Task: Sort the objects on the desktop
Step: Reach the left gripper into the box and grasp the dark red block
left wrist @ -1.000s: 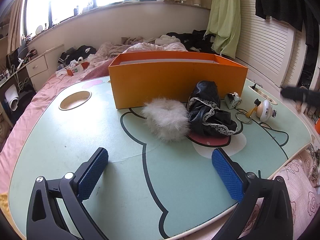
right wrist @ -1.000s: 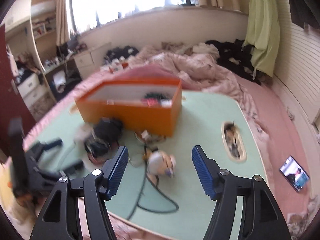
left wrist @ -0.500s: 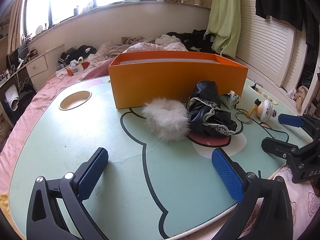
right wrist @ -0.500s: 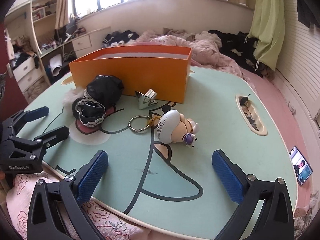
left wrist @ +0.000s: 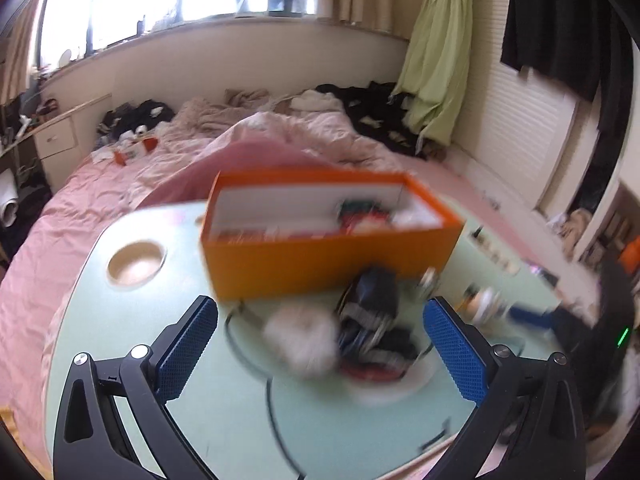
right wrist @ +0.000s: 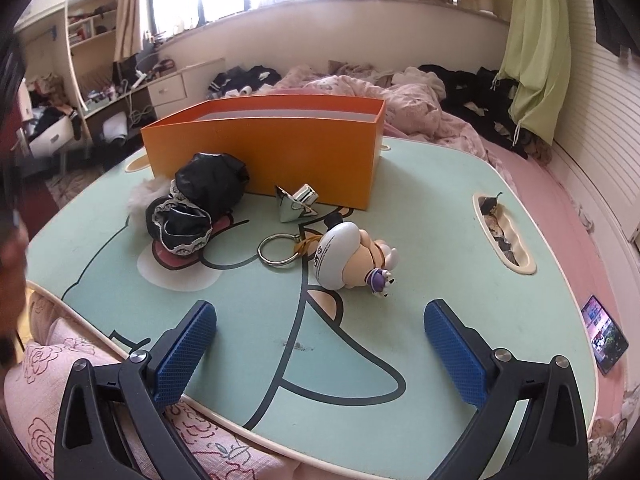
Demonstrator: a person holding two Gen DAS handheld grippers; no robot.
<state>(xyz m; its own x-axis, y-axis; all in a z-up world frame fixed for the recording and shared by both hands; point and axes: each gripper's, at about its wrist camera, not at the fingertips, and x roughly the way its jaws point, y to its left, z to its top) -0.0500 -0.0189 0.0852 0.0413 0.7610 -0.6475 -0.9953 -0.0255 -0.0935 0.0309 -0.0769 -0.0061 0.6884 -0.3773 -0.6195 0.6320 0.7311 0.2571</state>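
Before the orange box [right wrist: 264, 148], the duck keychain [right wrist: 352, 258] lies seemingly ring-end leftward.

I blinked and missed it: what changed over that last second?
The left claw rose and now looks down into the orange box, its view blurred. The right claw came in low toward the keyring figure. Both are open and empty; the objects haven't moved.

We can read no text in either view. The toy [right wrist: 352, 256] on the table [right wrist: 420, 208] carries a small dark round mark with tiny lettering on its white cap, too small for us to make out. The phone [right wrist: 604, 338] on the bed shows a lit screen whose content we cannot read, and the left view is too blurred for any lettering.
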